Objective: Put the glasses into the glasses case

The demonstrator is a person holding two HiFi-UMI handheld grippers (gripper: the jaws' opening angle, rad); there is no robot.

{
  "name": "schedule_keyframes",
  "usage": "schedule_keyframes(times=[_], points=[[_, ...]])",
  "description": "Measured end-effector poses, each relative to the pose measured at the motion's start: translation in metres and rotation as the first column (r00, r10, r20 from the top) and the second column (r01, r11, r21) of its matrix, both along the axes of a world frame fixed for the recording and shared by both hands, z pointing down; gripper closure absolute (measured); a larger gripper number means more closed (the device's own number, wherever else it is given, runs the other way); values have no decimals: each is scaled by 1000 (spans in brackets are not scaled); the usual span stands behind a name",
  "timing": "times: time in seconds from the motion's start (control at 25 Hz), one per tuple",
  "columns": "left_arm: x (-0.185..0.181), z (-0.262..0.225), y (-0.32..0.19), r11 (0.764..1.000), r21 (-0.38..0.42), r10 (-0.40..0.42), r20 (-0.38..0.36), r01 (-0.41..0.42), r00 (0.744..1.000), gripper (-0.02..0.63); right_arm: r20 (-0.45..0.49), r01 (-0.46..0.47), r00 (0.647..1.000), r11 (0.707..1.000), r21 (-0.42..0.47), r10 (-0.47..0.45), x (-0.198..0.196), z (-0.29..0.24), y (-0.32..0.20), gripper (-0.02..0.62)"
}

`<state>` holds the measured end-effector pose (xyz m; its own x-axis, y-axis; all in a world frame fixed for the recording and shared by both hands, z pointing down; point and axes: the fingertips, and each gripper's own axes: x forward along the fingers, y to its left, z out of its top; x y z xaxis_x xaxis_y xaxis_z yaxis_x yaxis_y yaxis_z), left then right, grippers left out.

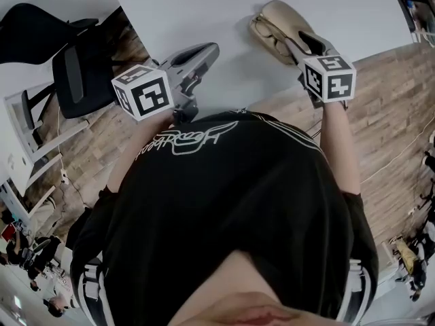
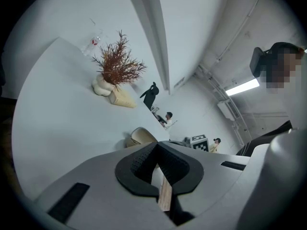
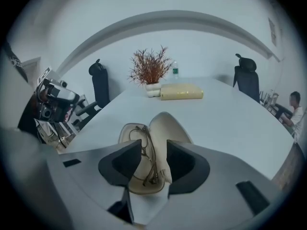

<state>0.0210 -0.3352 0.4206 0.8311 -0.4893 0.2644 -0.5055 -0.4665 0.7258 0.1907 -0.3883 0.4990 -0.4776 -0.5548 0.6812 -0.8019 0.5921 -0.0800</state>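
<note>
At left, the left claw (image 1: 202,54) is held above the white bench (image 1: 224,5) near its edge, its pads brought together and nothing gripped. To the right, the glasses (image 3: 148,157) are seen lying folded in the open tan glasses case (image 3: 167,128) on the bench. They lie just below the right claw (image 3: 154,151), whose pads are spread wide on either side, gripping nothing.

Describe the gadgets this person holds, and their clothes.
The left gripper and right gripper are grey, with black textured pads on the jaws and a white cube of black square markers each. The T-shirt is black with a white print.
</note>
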Motion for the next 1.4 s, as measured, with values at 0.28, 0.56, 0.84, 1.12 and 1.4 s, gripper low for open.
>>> schedule_keyframes(times=[0.28,0.56,0.84,1.12,1.4], points=[[6,-25,18,996,55,78,-21,-77,997,600,207,-120,976,967,223,73,-1,-80,27,466],[10,-68,58,977,134,172,-43,-165,984,600,324,-163,945,922,352,44,-23,-147,97,518],[14,-97,107,947,211,257,-42,-243,965,600,417,-229,907,896,380,55,-34,-179,169,569],[-12,-115,166,910,267,338,-38,-316,940,600,431,-252,900,876,411,56,-74,-200,247,577],[-21,-126,228,871,322,402,-34,-370,915,600,456,-275,889,853,443,50,-103,-215,317,580]])
